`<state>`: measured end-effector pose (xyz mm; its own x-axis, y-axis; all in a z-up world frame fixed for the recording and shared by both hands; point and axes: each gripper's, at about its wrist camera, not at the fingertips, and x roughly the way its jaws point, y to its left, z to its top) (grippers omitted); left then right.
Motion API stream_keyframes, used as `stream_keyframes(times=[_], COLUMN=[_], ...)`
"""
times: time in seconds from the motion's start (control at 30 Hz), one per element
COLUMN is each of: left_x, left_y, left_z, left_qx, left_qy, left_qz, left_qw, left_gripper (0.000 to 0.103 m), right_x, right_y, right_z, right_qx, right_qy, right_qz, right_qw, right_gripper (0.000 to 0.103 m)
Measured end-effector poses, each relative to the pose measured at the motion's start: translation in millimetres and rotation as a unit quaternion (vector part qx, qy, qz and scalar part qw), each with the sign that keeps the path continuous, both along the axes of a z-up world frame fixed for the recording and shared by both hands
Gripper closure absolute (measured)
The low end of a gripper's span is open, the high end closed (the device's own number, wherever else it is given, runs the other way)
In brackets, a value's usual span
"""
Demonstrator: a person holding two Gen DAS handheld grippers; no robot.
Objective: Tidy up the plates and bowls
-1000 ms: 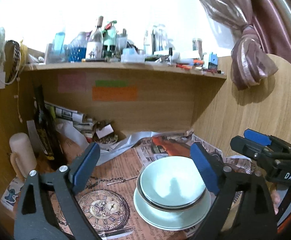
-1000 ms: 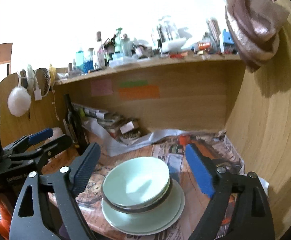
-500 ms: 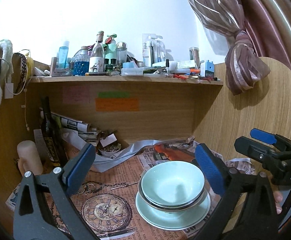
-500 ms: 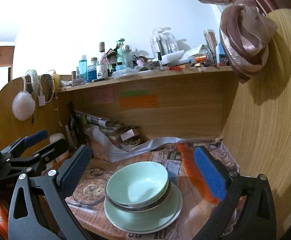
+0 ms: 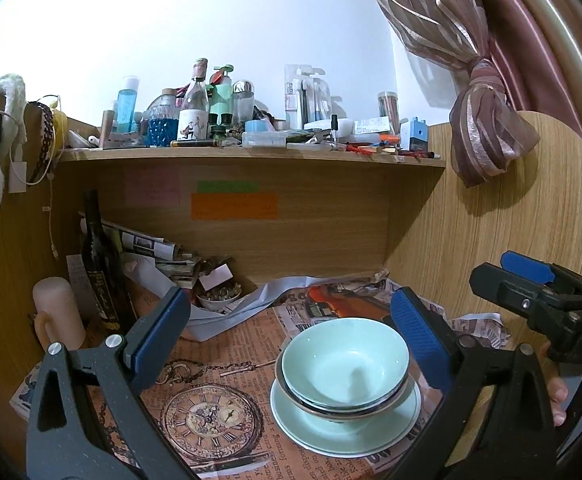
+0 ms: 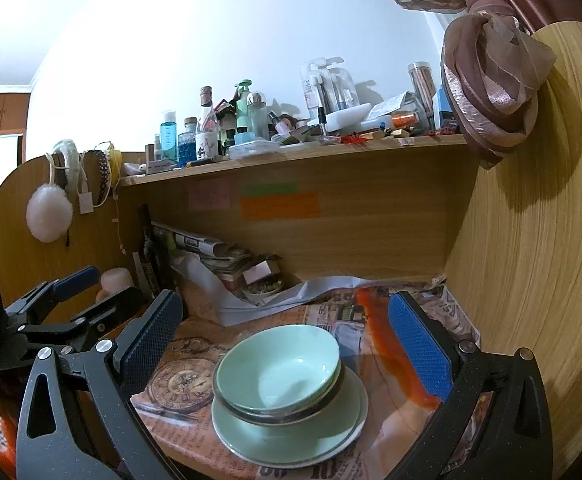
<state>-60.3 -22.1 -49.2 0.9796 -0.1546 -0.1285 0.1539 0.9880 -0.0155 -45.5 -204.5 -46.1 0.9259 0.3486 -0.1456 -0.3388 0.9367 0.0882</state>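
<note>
1. The stacked bowls (image 5: 345,364) are a glossy pale-green glaze, smooth, and the lower one's rim looks metallic.
2. Beneath them the plate (image 5: 343,428) has the same shiny ceramic finish.
3. Matt printed newspaper (image 5: 227,344), creased, covers the desk (image 6: 523,264), which is smooth wood-grain laminate.
4. The left gripper (image 5: 291,340) is speckled matt black plastic with ribbed blue pads (image 5: 421,340) and bright metal rivets.
5. The right gripper (image 6: 287,340) is built the same way.
6. A sheeny cloth curtain (image 5: 487,120) is knotted at the desk's right edge.

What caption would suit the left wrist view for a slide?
Open left gripper above nested green bowls on a plate; right gripper at right.
</note>
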Motion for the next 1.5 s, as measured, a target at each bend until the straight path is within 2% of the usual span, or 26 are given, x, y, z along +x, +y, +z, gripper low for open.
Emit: stream_keyframes(times=[1.17,1.5], left_x=[4.8,9.9], left_y=[-0.2,-0.8], left_z=[-0.9,-2.8], left_qx=[-0.003,-0.017], left_qy=[0.006,0.017], left_qz=[-0.003,-0.006], left_qw=[1.0000,0.9997], left_gripper=[0.001,0.001], right_x=[-4.7,-3.8], right_y=[5.3,5.3], right_z=[0.0,-0.3], right_qx=[0.005,0.003], right_qy=[-0.003,-0.004], right_qz=[0.000,-0.002], right_qw=[1.000,1.000], right_gripper=[0.000,0.000])
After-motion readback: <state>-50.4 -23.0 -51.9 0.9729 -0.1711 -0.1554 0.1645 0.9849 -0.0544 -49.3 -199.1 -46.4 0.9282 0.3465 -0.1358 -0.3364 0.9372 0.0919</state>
